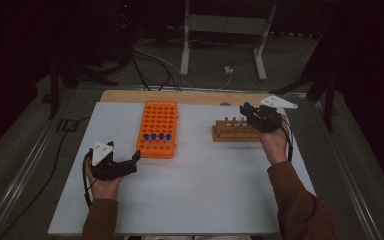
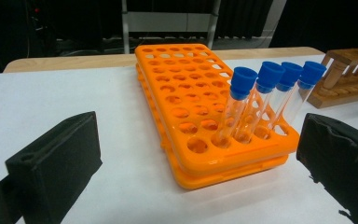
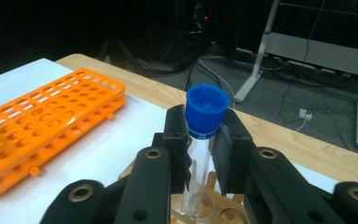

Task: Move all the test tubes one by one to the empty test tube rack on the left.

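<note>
One table [image 1: 190, 200], flat white top on a wood board. One orange plastic rack [image 1: 158, 125], rectangular and perforated with round holes, carries four clear tubes [image 2: 261, 105] with blue caps in its near row. One wooden rack [image 1: 232, 131] stands well to its right. The right gripper [image 1: 252, 114] has its jaws clenched on a fifth blue-capped tube [image 3: 204, 135], upright above the wooden rack. The left gripper [image 1: 132, 161] rests near the orange rack, jaws released.
</note>
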Demonstrator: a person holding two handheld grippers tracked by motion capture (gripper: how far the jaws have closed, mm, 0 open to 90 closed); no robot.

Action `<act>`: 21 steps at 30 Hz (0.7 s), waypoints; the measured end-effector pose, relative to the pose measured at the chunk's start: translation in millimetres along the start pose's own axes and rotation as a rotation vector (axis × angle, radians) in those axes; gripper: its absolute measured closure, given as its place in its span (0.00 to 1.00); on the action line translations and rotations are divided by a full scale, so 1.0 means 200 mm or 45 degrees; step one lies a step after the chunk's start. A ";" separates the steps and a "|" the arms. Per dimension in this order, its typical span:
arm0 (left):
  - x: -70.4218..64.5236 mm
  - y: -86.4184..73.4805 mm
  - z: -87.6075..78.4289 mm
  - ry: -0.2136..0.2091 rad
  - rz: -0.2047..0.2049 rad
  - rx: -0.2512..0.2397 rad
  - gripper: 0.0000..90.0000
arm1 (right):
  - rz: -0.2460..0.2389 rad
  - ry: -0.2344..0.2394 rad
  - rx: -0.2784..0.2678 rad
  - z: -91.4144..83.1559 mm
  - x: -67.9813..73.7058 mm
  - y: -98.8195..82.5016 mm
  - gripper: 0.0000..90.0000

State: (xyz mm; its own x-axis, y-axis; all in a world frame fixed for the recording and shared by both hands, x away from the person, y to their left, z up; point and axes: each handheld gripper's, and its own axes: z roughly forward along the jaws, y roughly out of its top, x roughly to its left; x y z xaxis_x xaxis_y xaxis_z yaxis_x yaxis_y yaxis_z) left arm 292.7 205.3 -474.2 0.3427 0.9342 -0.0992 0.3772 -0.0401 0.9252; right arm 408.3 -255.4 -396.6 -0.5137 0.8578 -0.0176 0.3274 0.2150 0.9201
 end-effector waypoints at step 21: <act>-0.01 0.00 0.01 0.001 0.011 0.013 0.01 | 0.022 0.138 0.002 -0.04 0.08 -0.09 0.85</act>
State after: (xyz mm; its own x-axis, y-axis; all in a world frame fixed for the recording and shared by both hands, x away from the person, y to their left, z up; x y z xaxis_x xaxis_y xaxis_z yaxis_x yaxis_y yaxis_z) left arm 293.0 202.9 -475.4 0.3449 0.9342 -0.0911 0.3832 -0.0515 0.9222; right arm 386.9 -249.0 -410.3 -0.5903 0.8061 0.0410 0.3386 0.2013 0.9191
